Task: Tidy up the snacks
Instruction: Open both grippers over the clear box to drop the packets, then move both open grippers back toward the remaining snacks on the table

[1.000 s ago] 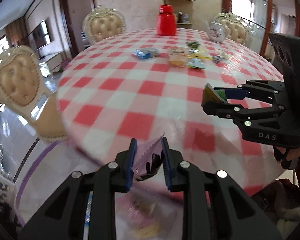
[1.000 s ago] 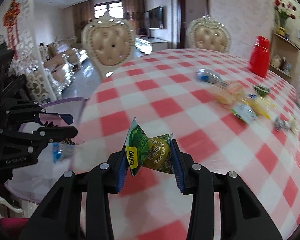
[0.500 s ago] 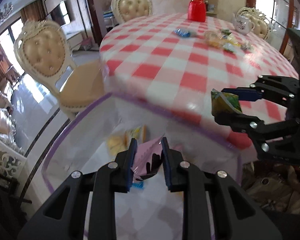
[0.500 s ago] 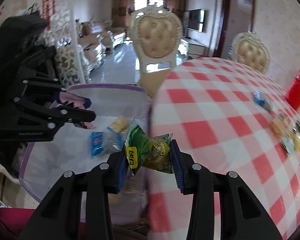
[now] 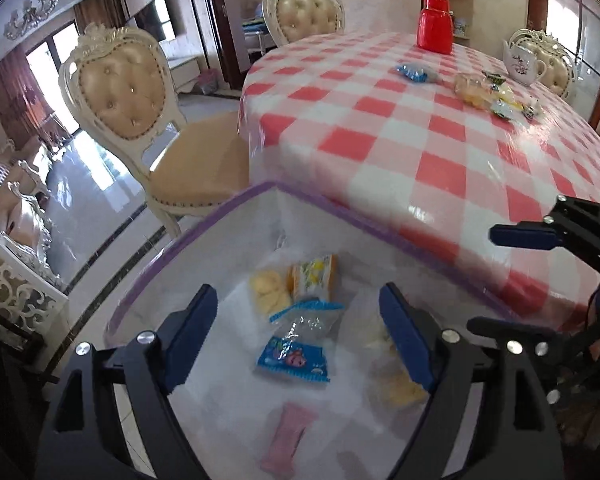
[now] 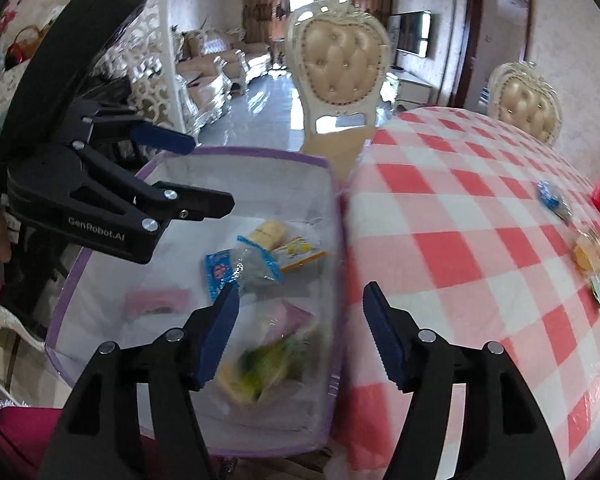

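A translucent bin with a purple rim (image 5: pixel 236 204) (image 6: pixel 236 154) stands beside the round checkered table. My left gripper (image 5: pixel 296 336) is open and empty above the bin. A pink snack packet (image 5: pixel 286 438) (image 6: pixel 156 300) lies blurred on the bin floor below it. My right gripper (image 6: pixel 300 332) is open and empty above the bin's near end. The green snack packet (image 6: pixel 266 366) lies blurred in the bin under it. A blue packet (image 5: pixel 296 352) (image 6: pixel 220 270) and yellow packets (image 5: pixel 312 274) lie in the bin too.
Several snacks (image 5: pixel 488 94) (image 6: pixel 596 264), a blue packet (image 5: pixel 414 72), a red jug (image 5: pixel 436 24) and a white teapot (image 5: pixel 524 62) sit on the red-checked table (image 5: pixel 440 148) (image 6: pixel 460 240). Beige padded chairs (image 5: pixel 132 108) (image 6: pixel 340 68) stand around it.
Both grippers moved from over the table to over the bin and opened. The pink packet left the left gripper and the green packet left the right gripper; both are now in the bin.
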`<state>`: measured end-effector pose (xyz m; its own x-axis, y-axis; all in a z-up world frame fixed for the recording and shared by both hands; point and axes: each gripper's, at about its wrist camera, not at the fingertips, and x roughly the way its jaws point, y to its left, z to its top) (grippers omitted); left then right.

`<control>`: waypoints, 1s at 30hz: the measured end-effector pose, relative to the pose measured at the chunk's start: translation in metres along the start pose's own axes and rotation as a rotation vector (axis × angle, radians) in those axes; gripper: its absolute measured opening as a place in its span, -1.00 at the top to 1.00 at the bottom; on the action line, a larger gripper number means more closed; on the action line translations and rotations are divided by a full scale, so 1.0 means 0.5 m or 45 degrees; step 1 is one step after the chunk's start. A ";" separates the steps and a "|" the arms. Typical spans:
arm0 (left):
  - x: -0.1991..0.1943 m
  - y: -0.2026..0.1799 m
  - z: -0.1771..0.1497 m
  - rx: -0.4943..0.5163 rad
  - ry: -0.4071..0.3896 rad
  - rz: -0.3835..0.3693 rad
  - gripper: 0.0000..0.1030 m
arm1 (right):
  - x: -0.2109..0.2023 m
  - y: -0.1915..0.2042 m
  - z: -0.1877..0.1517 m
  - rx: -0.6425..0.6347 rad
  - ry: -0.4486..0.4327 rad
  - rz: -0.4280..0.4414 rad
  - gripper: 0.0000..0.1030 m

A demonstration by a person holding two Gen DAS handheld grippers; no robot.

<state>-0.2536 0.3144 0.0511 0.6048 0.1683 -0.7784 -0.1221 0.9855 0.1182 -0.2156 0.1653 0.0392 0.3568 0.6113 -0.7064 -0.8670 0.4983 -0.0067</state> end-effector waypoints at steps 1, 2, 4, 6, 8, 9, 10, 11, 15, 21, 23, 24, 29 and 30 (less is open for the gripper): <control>0.003 -0.008 0.008 0.000 -0.006 0.008 -0.70 | -0.011 -0.022 -0.003 0.030 -0.016 -0.011 -0.31; 0.008 -0.023 0.022 0.000 -0.020 0.015 -0.75 | -0.021 -0.045 -0.006 0.056 -0.030 -0.027 -0.36; 0.018 -0.058 0.057 0.001 -0.054 0.004 -0.82 | -0.045 -0.102 -0.014 0.124 -0.054 -0.079 -0.38; 0.030 -0.096 0.092 0.009 -0.087 -0.042 -0.83 | -0.074 -0.182 -0.029 0.223 -0.075 -0.155 -0.43; 0.046 -0.148 0.136 0.023 -0.122 -0.109 -0.90 | -0.099 -0.263 -0.052 0.321 -0.083 -0.236 -0.47; 0.057 -0.176 0.157 0.031 -0.131 -0.142 -0.92 | -0.110 -0.304 -0.066 0.370 -0.080 -0.278 -0.47; 0.071 -0.210 0.182 0.041 -0.139 -0.181 -0.92 | -0.120 -0.340 -0.080 0.420 -0.074 -0.316 -0.47; 0.084 -0.244 0.201 0.053 -0.140 -0.217 -0.92 | -0.132 -0.386 -0.100 0.483 -0.066 -0.355 -0.48; 0.156 -0.397 0.267 0.153 -0.110 -0.340 -0.92 | -0.172 -0.535 -0.173 0.686 -0.049 -0.483 -0.48; 0.237 -0.505 0.359 0.144 -0.107 -0.412 -0.92 | -0.194 -0.712 -0.246 0.883 -0.016 -0.588 -0.48; 0.266 -0.506 0.412 0.053 -0.103 -0.445 -0.92 | -0.190 -0.754 -0.251 0.914 -0.017 -0.590 -0.48; 0.272 -0.507 0.426 0.039 -0.103 -0.441 -0.92 | -0.185 -0.770 -0.250 0.928 -0.022 -0.588 -0.48; 0.327 -0.557 0.514 0.062 -0.115 -0.373 -0.92 | -0.143 -0.823 -0.234 0.971 -0.004 -0.535 -0.47; 0.339 -0.563 0.527 0.059 -0.112 -0.363 -0.92 | -0.137 -0.820 -0.228 0.958 -0.006 -0.510 -0.47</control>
<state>0.0908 0.0719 0.0485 0.6757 -0.1161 -0.7280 0.0974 0.9929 -0.0679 0.0758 -0.1508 0.0098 0.5902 0.3038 -0.7479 -0.2139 0.9522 0.2180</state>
